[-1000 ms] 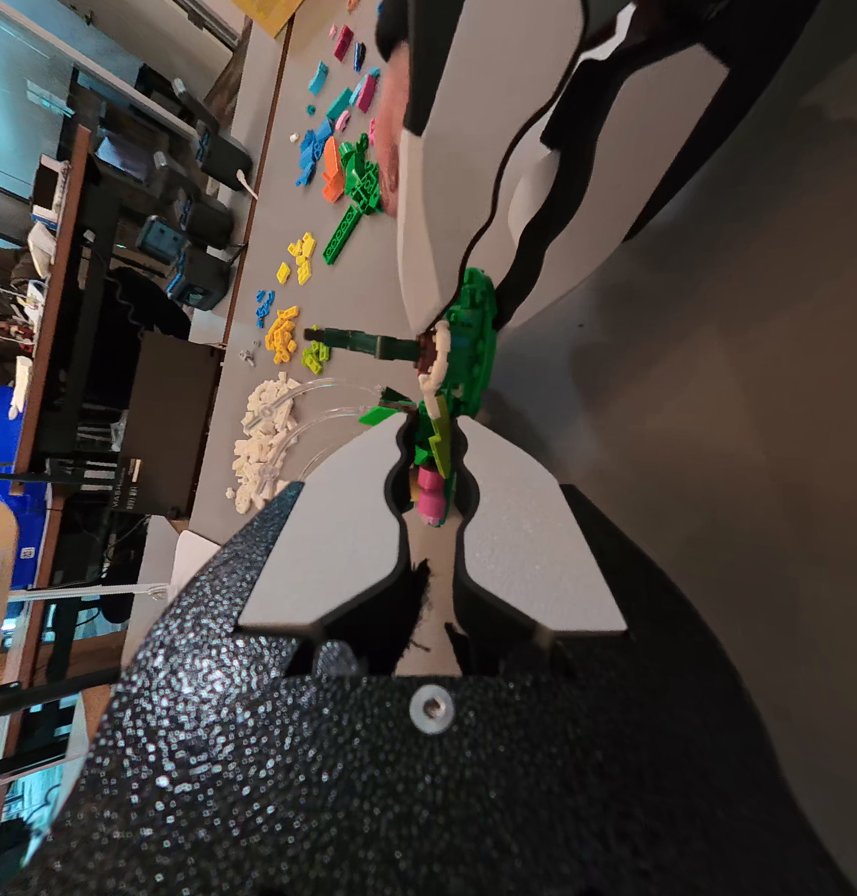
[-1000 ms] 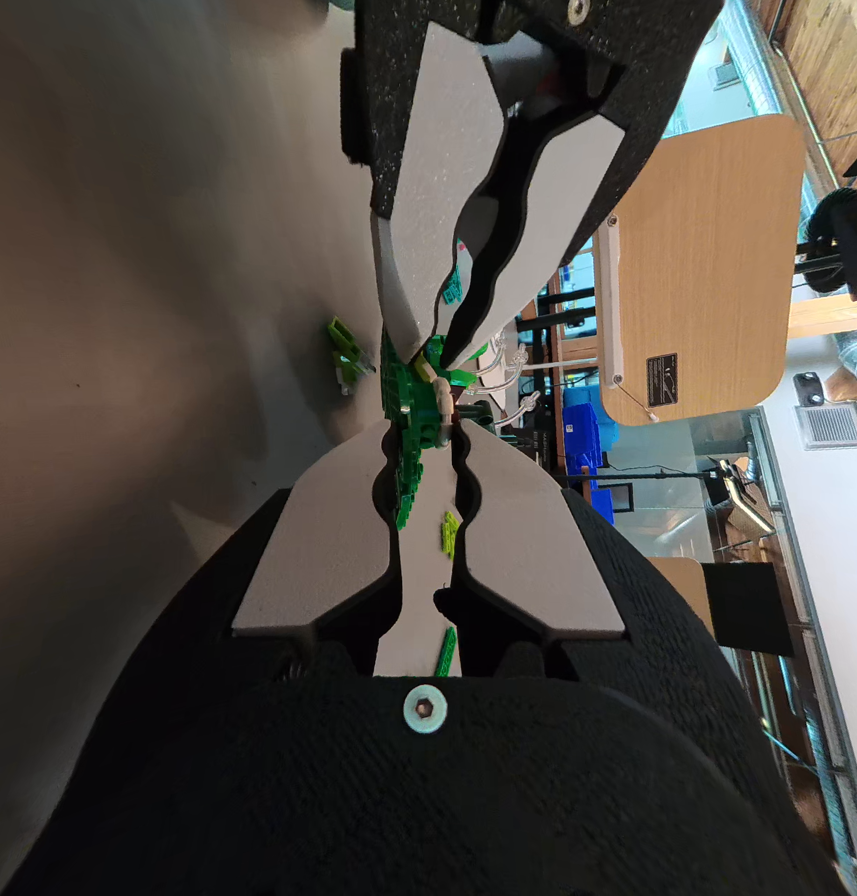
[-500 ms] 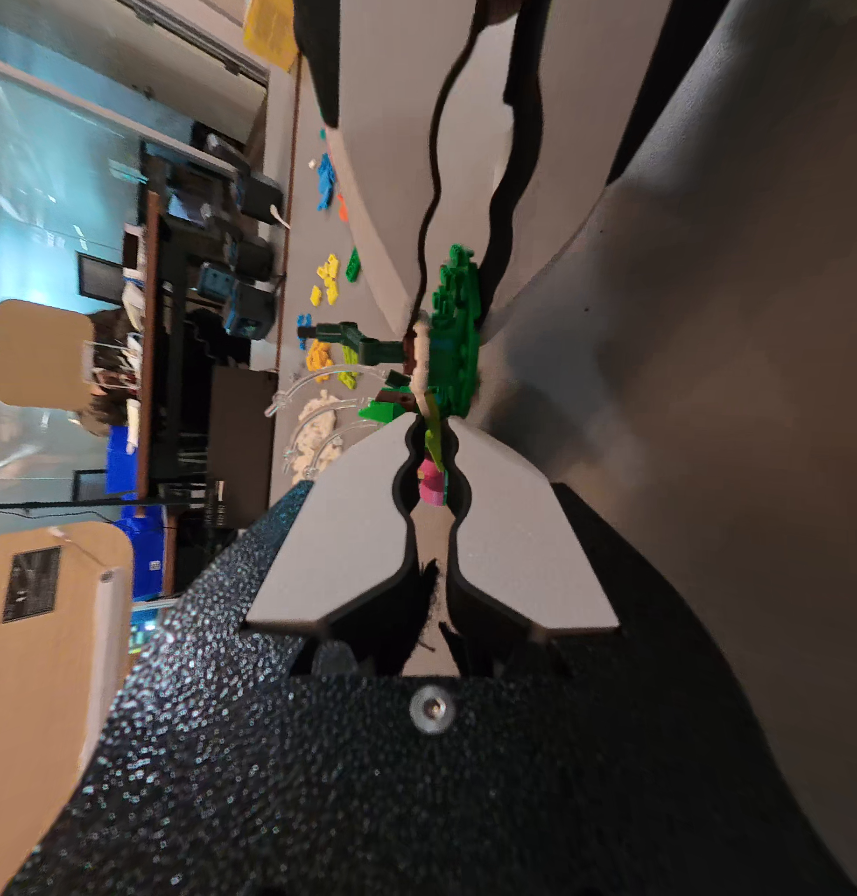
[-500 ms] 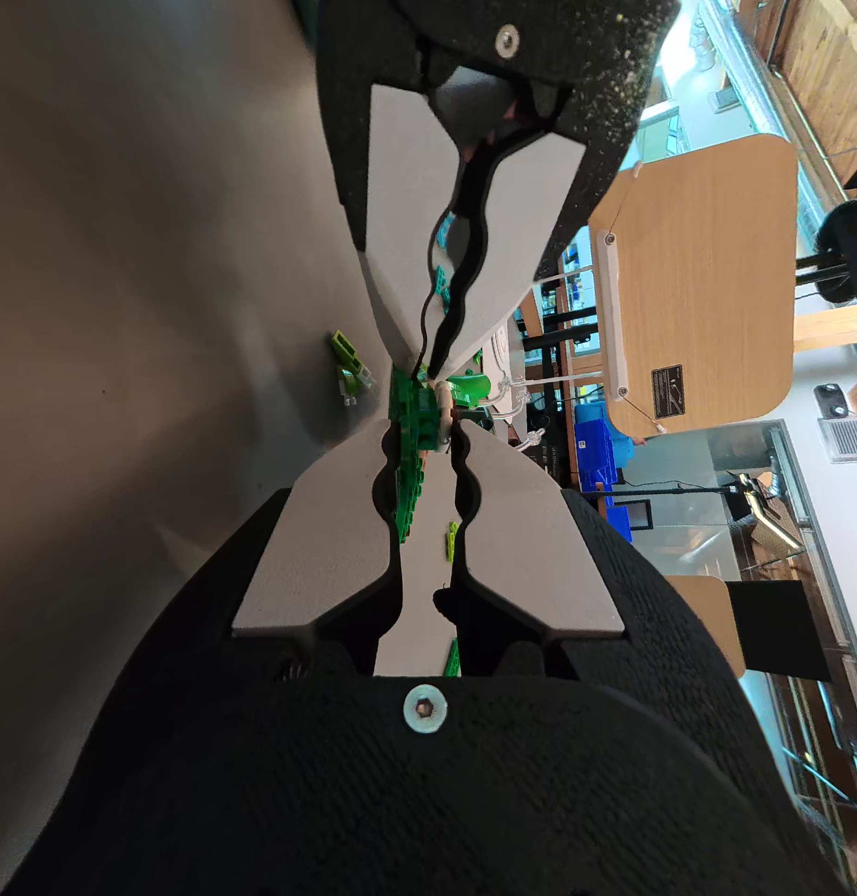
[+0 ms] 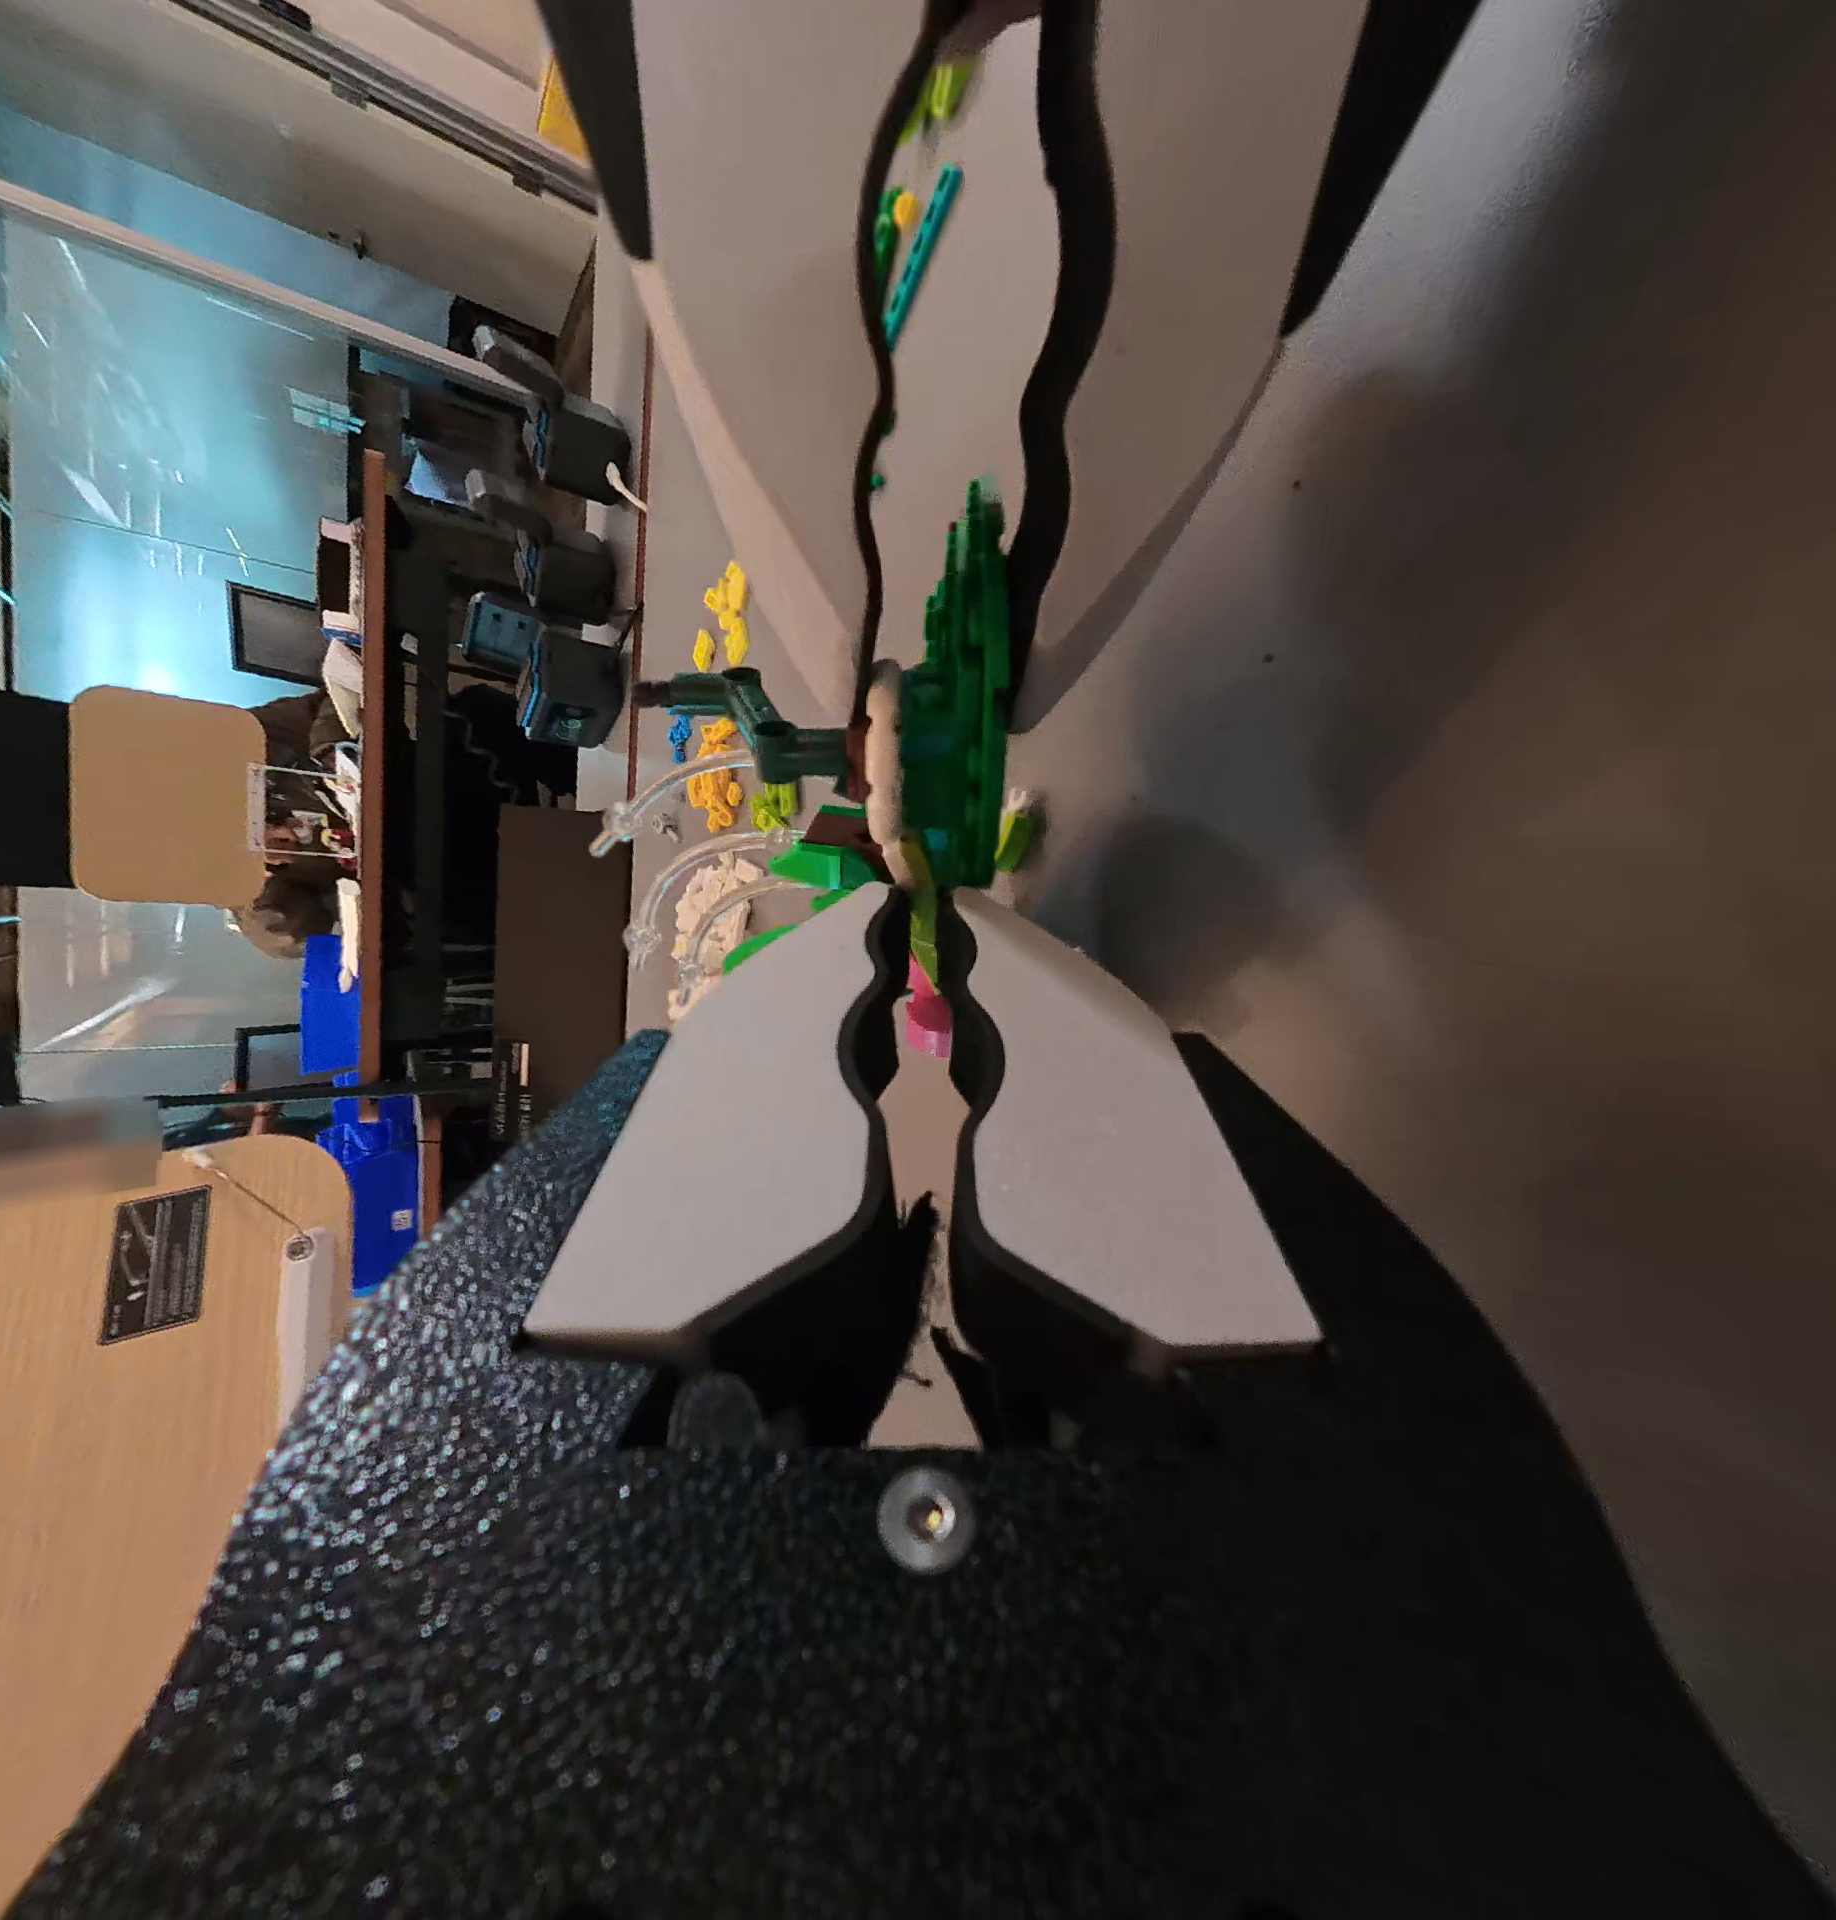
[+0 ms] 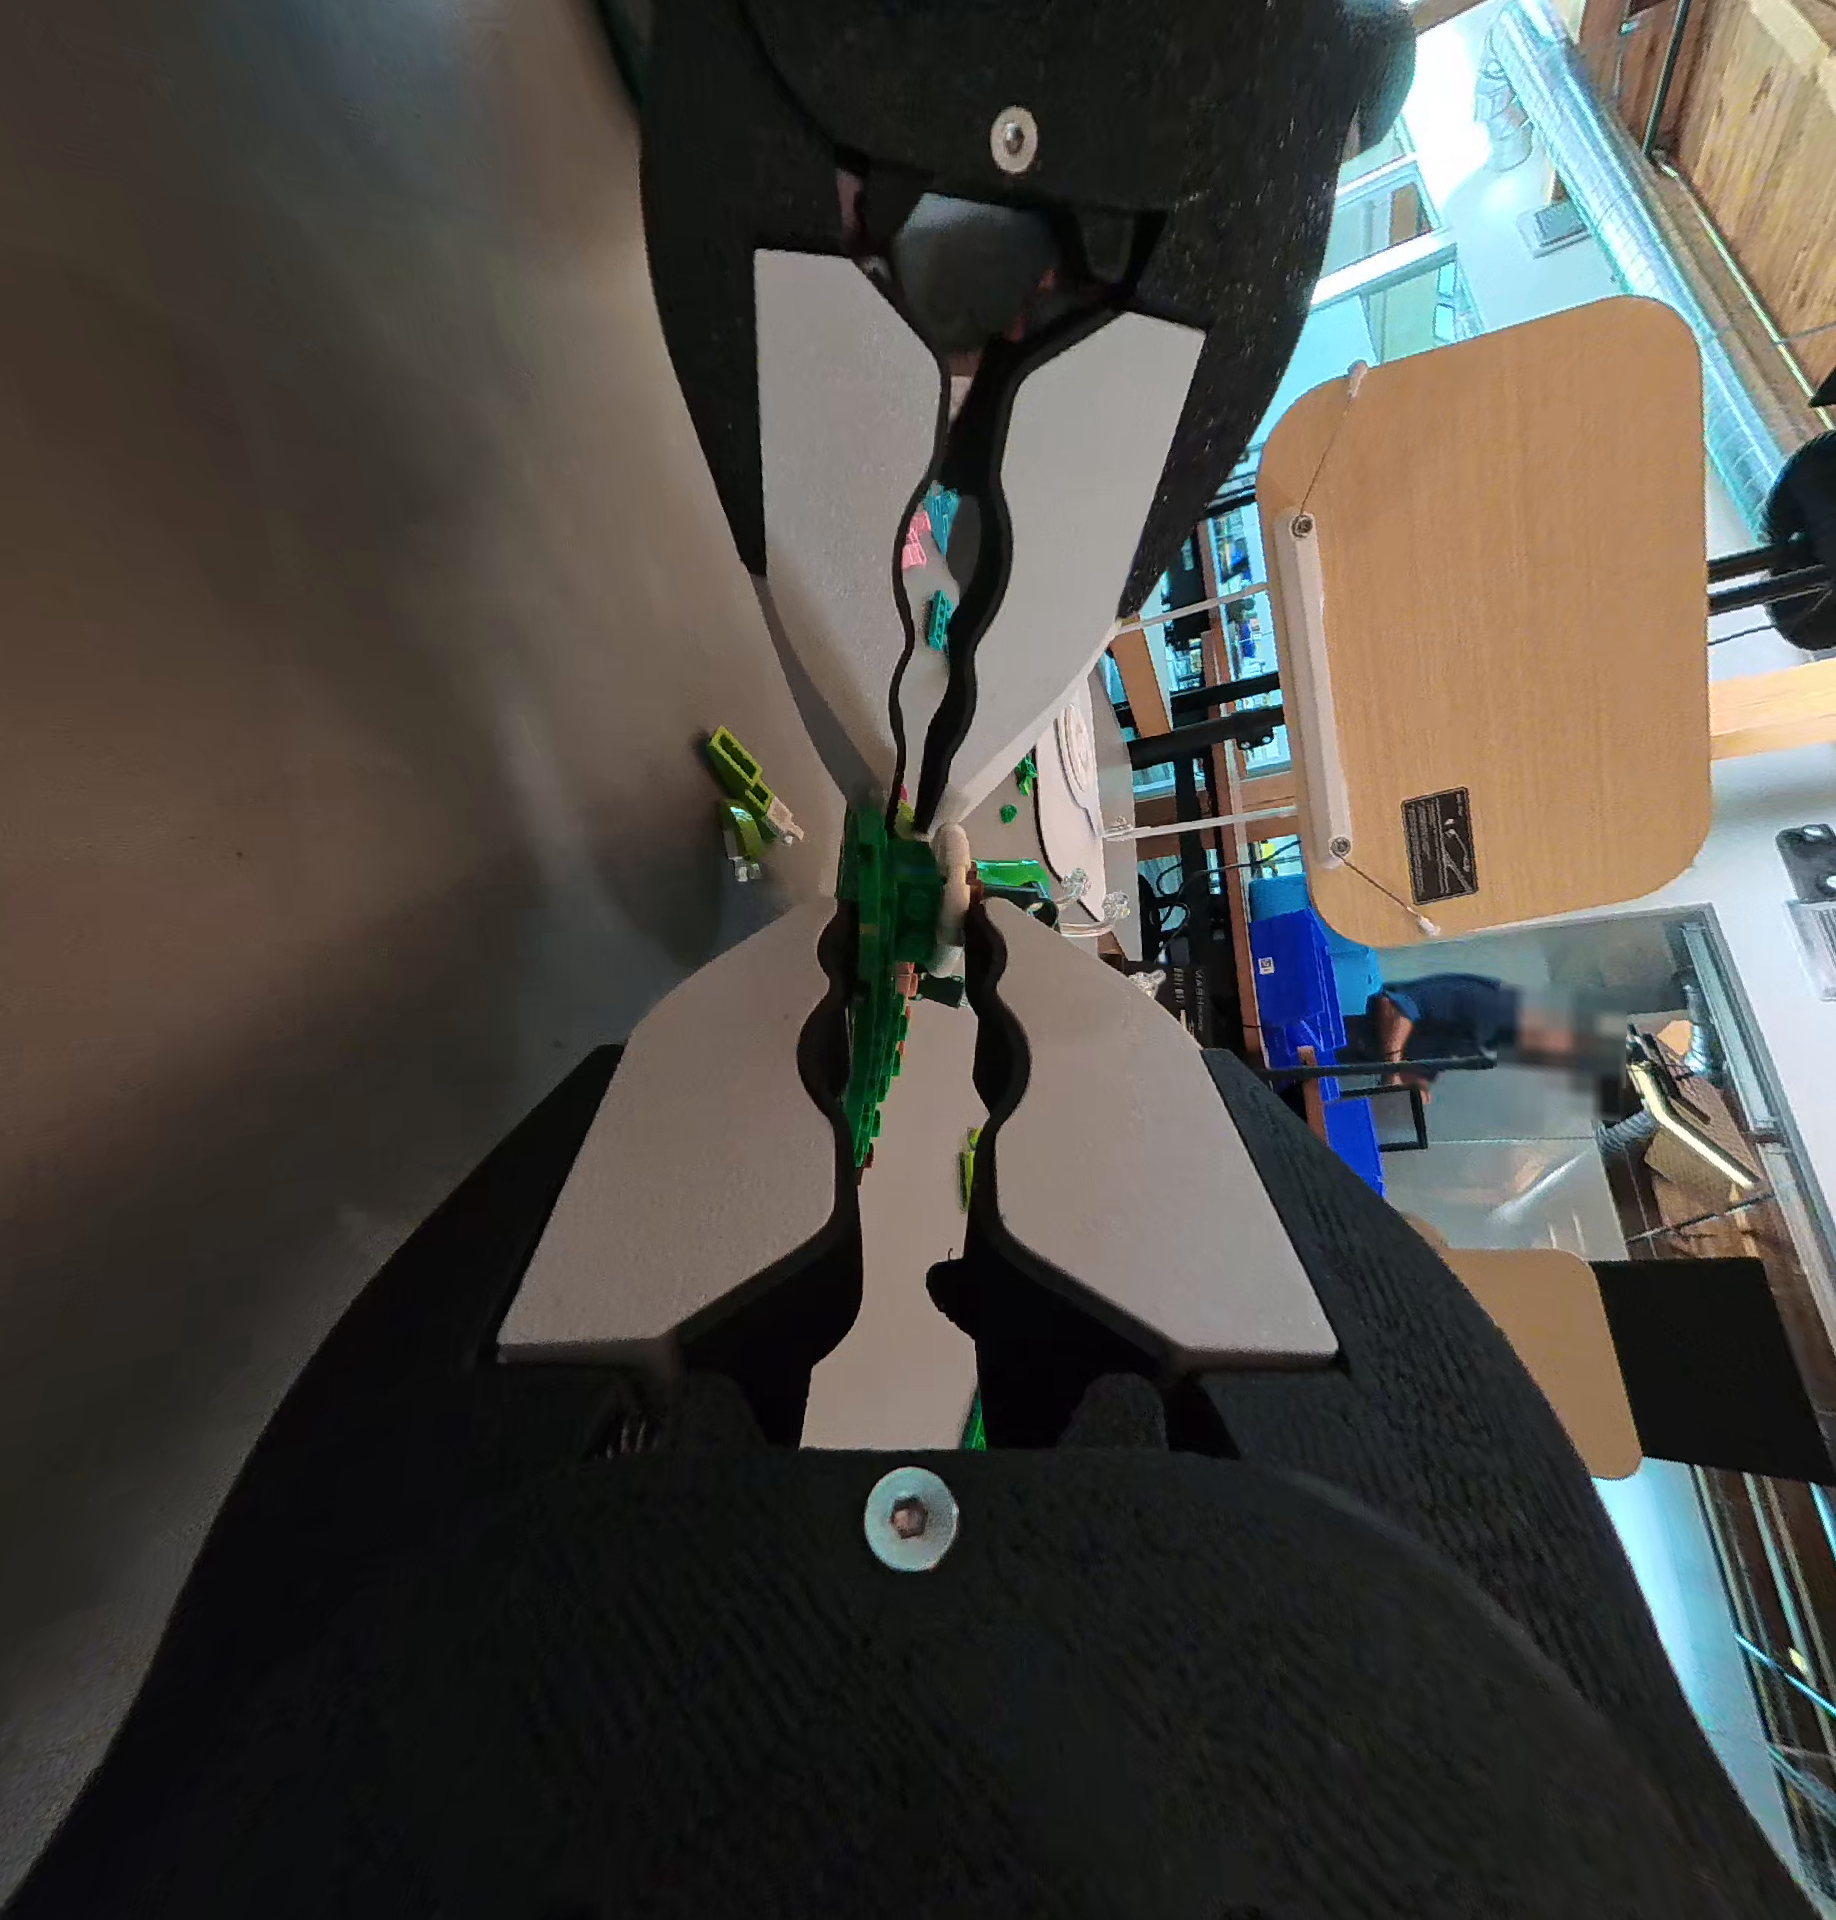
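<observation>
A green brick model (image 5: 961, 707) with a white ring and a dark green stem (image 5: 768, 727) hangs above the grey table (image 5: 1516, 935), between my two grippers. My left gripper (image 5: 924, 899) is shut on a thin lime-green piece (image 5: 926, 920) with a pink end (image 5: 929, 1023), at the model's near edge. My right gripper (image 6: 903, 930) is shut on the green model (image 6: 883, 935), with its pads on the plate's two faces. In the left wrist view the right gripper (image 5: 940, 675) comes in from above. In the right wrist view the left gripper (image 6: 912, 821) meets the model from above.
Loose bricks lie on the table: yellow ones (image 5: 727, 623), an orange pile (image 5: 716, 779), a white pile (image 5: 711, 894) and clear curved pieces (image 5: 675, 779). Lime pieces (image 6: 742, 790) lie beside the model. Wooden chair backs (image 6: 1496, 623) and a person (image 6: 1433, 1023) are beyond the table. Only a small space, under 4 cm, lies between the two pairs of fingers.
My left gripper's jaws have narrowed onto the lime-green piece. Both grippers have tilted together with the model, so the background has shifted. The right gripper's grasp has not changed.
</observation>
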A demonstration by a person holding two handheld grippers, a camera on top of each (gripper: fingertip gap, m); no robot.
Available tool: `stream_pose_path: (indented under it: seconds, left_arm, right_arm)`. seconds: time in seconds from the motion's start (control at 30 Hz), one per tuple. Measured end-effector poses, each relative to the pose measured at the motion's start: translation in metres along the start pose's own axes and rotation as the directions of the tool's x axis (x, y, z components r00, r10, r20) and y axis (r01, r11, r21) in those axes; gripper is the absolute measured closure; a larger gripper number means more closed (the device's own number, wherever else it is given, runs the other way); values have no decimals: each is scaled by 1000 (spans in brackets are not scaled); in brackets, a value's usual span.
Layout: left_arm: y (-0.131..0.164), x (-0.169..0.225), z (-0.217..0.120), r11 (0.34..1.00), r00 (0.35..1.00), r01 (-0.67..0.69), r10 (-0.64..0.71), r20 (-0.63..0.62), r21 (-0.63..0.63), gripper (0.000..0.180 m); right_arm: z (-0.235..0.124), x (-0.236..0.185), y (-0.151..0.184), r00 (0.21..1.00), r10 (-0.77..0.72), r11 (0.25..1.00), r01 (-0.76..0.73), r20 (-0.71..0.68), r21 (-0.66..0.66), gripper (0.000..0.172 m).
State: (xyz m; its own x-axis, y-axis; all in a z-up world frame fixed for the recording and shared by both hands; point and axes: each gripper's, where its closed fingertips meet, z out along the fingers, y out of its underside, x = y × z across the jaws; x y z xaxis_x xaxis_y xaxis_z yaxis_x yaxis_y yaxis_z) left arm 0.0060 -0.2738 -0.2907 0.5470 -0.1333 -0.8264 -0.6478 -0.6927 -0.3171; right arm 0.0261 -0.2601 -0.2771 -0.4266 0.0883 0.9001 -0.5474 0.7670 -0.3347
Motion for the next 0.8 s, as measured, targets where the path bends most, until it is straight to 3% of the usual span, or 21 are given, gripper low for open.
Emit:
stream_pose_path:
  seconds: [0.17,0.33,0.47,0.67,0.8]
  left_arm:
    - [5,-3,-2,961,961,-262,269,63,-93,176]
    - [3,-7,-2,985,981,-167,171,88,-54,176]
    - [3,-9,1,970,961,-231,240,139,-76,168]
    - [3,-4,5,959,950,-276,283,132,-71,174]
    - [10,-13,5,981,980,-143,159,120,-129,174]
  right_arm:
    - [3,-10,-2,998,-48,999,49,44,-16,152]
    - [1,-6,-3,999,-24,1000,24,23,3,153]
    - [2,-7,-5,999,-28,1000,27,25,14,153]
    - [3,-8,-12,1000,-19,999,18,25,37,153]
    - [6,6,-4,998,-1,1000,-1,-69,-28,152]
